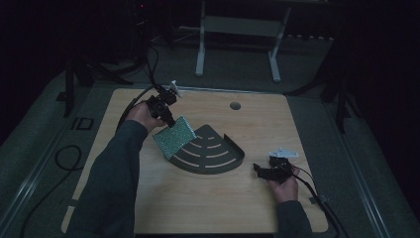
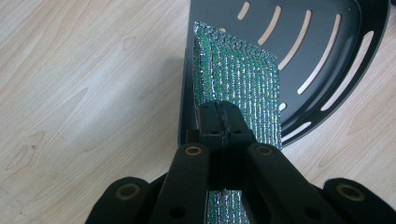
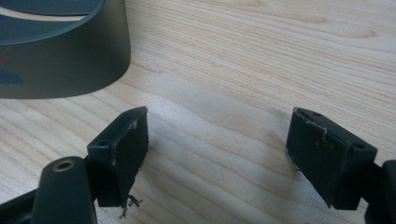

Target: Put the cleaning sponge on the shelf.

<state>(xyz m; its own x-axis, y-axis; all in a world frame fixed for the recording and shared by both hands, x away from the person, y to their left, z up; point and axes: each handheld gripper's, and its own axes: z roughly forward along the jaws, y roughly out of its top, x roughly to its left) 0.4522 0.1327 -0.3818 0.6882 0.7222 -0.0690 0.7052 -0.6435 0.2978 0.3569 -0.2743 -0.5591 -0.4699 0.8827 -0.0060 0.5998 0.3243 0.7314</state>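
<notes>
Left gripper (image 1: 167,115) clamps the light, soft scouring sponge (image 1: 174,137) by its top edge at frame centre; right gripper (image 1: 261,171) gapes empty.

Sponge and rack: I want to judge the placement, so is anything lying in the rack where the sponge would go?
Nothing visible does. The left gripper is shut on the sponge, held at the rack's left edge. The slotted floor beyond is bare. The right gripper rests open on the table outside the rack.

Sponge (image 2: 243,79): glittery green woven mesh, rough. Rack (image 2: 327,51): matt dark grey, smooth, slotted. Table (image 3: 261,56): pale wood grain, smooth. Gripper jaws: matt black plastic, scuffed.
</notes>
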